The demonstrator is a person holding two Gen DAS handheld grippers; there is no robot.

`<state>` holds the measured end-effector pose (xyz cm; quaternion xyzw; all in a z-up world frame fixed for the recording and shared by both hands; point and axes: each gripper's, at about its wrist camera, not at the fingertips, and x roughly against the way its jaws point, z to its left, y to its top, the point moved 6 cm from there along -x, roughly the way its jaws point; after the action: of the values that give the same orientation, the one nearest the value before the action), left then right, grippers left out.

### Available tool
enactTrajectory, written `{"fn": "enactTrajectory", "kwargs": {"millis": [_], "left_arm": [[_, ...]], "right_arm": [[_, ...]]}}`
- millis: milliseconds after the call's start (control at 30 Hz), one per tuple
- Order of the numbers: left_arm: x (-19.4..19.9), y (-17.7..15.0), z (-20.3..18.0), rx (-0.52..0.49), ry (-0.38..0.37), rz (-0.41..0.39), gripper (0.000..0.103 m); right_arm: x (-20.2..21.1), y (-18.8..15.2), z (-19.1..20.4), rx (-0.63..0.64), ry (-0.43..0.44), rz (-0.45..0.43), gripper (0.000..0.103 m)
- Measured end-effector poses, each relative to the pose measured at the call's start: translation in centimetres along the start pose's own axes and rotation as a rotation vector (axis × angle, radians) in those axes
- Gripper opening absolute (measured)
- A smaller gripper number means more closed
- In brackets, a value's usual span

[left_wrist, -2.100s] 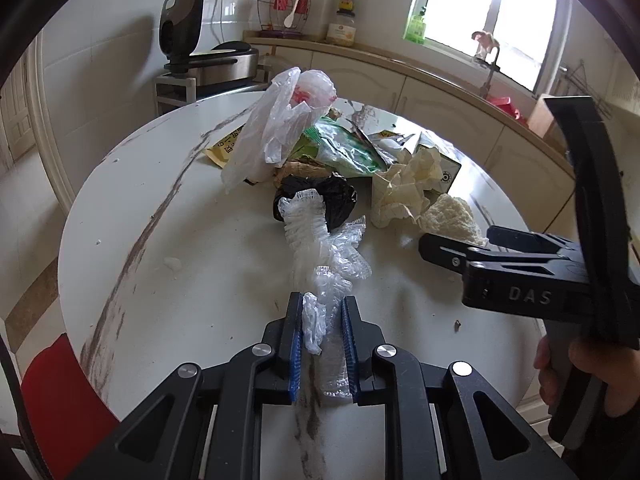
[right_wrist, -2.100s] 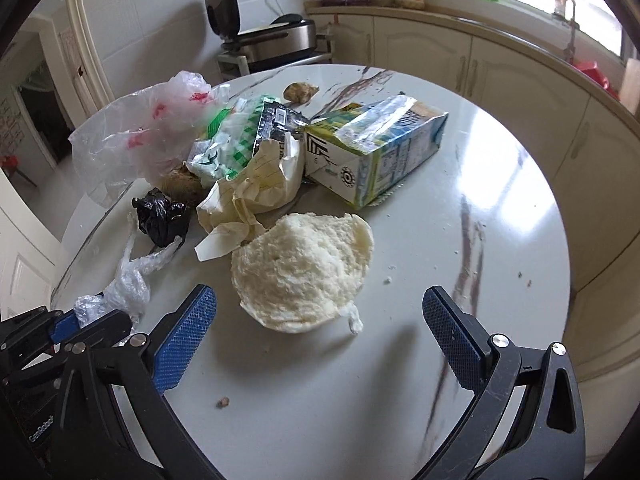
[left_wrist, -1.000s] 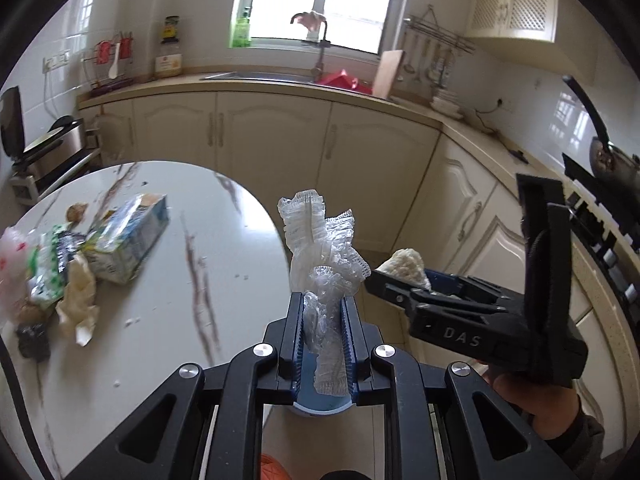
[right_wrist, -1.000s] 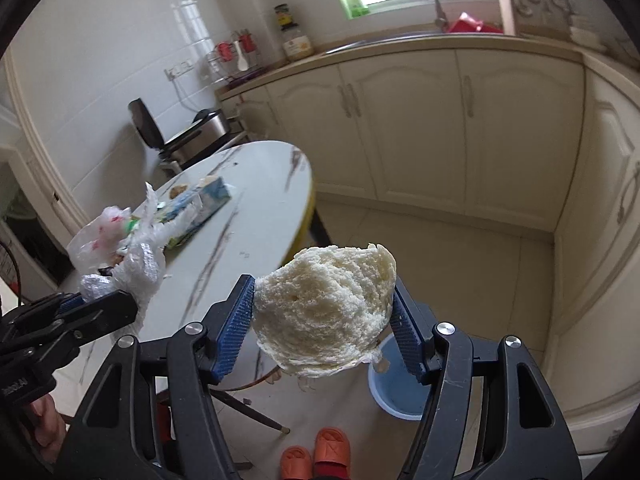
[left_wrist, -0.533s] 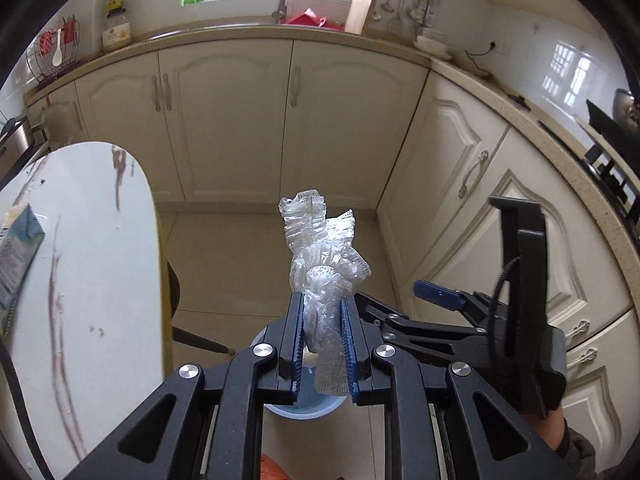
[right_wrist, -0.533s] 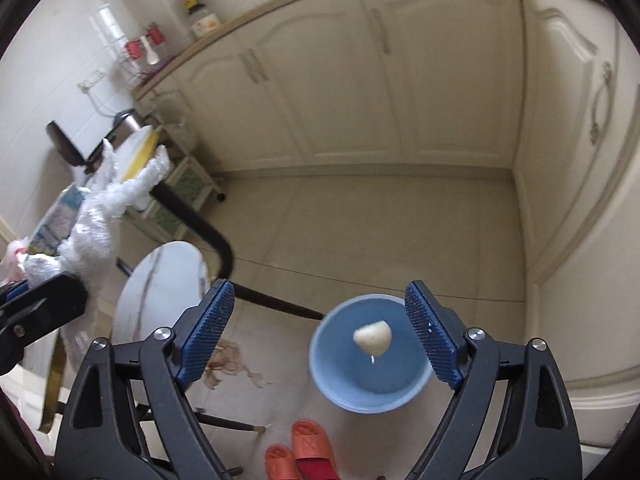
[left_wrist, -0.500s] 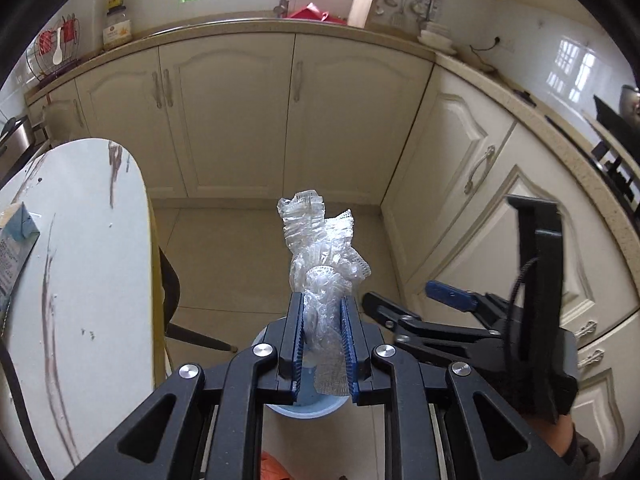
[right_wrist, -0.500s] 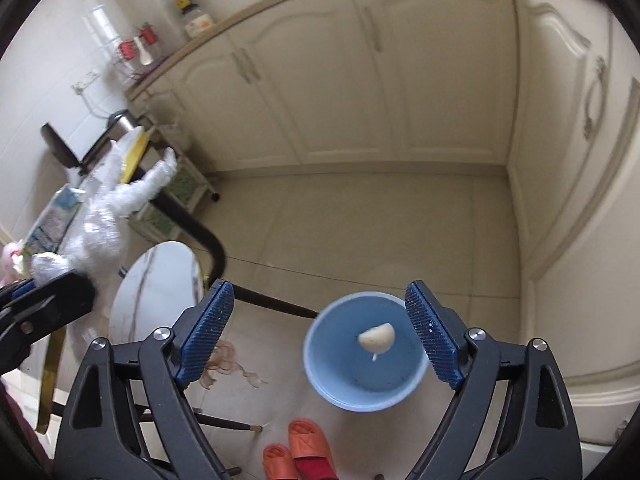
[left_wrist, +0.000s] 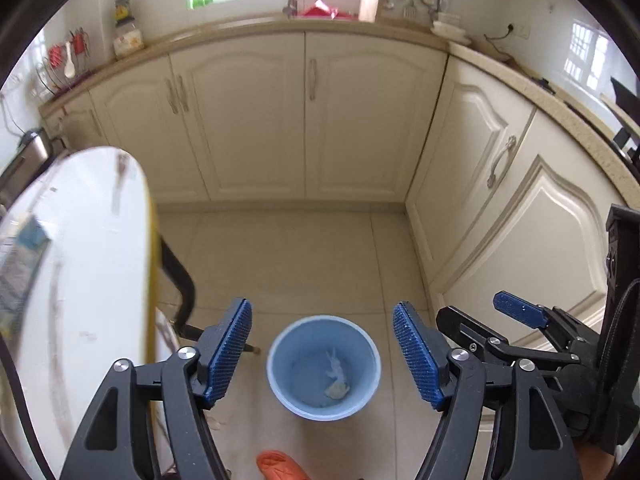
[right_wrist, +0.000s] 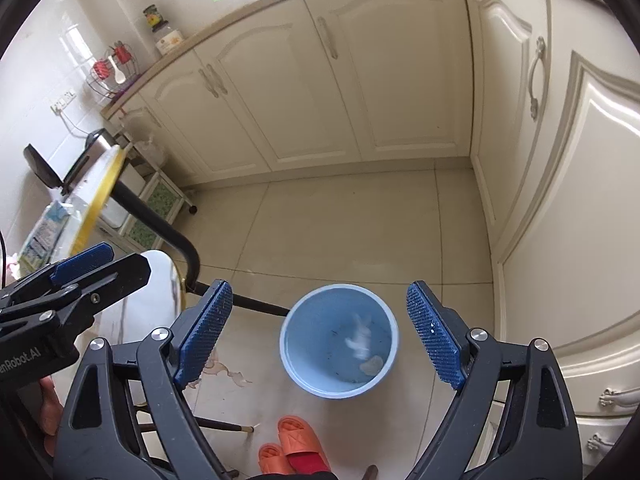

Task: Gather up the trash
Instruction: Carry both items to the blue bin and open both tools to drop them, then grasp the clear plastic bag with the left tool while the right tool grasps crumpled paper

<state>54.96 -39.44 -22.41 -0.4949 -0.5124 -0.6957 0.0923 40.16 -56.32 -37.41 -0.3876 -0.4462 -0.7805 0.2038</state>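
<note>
Trash (left_wrist: 335,376) observed inside blue bin (left_wrist: 280,346) on floor. Left gripper (left_wrist: 322,350) and right gripper (right_wrist: 320,330) held spread, empty, above bin. Carton (right_wrist: 42,232) noted on table (left_wrist: 80,240); collection judged unfinished.

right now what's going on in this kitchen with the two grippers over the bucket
A person is clearing trash from the white round table into a round blue plastic bucket on the tiled floor. Both the left gripper and right gripper hang open and empty above it. A crumpled clear plastic piece and a pale lump are inside the bucket.
</note>
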Motion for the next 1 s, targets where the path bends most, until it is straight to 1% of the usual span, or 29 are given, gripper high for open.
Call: {"fn": "enactTrajectory", "kwargs": {"millis": [100, 200, 233, 300, 367, 400, 500, 633, 733, 867, 933, 1000], "left_arm": [[3.3, -0.4, 0.2, 0.002, 0.042, -0.061, 0.078], [6.8, -1.1, 0.7, 0.013, 0.108, -0.132, 0.084], [7.9, -1.4, 0.7, 0.014, 0.119, -0.159, 0.085], [10.1, -2.2, 1.2, 0.024, 0.141, -0.201, 0.094], [11.9, -3.2, 2.1, 0.044, 0.169, -0.231, 0.095], [12.6, -3.7, 2.5, 0.049, 0.184, -0.239, 0.095], [14.2, -5.4, 4.6, 0.08, 0.254, -0.258, 0.096], [15.5, -8.4, 8.4, 0.154, 0.323, -0.253, 0.096], [16.3, -10.4, 11.8, 0.22, 0.383, -0.242, 0.096], [17.1, -11.9, 15.0, 0.28, 0.454, -0.233, 0.096], [17.0, -12.4, 16.5, 0.299, 0.482, -0.209, 0.096], [17.1, -12.5, 18.0, 0.314, 0.496, -0.207, 0.096]], "right_arm": [[2.7, 0.1, 1.8, 0.038, 0.026, -0.042, 0.089], [5.3, 0.3, 4.9, 0.088, 0.053, -0.087, 0.09], [6.2, 0.3, 6.1, 0.105, 0.062, -0.101, 0.091], [7.8, 0.3, 8.7, 0.143, 0.085, -0.125, 0.091], [9.1, 0.1, 11.5, 0.188, 0.106, -0.141, 0.094], [9.5, -0.1, 12.9, 0.21, 0.113, -0.146, 0.098], [10.3, -0.9, 17.7, 0.273, 0.147, -0.147, 0.098], [10.0, -2.3, 23.9, 0.363, 0.181, -0.12, 0.098], [8.8, -3.9, 28.6, 0.428, 0.215, -0.079, 0.098], [5.9, -5.8, 34.1, 0.489, 0.276, -0.006, 0.098], [4.2, -6.3, 36.1, 0.497, 0.289, 0.036, 0.098], [2.5, -6.7, 37.8, 0.503, 0.285, 0.068, 0.097]]}}
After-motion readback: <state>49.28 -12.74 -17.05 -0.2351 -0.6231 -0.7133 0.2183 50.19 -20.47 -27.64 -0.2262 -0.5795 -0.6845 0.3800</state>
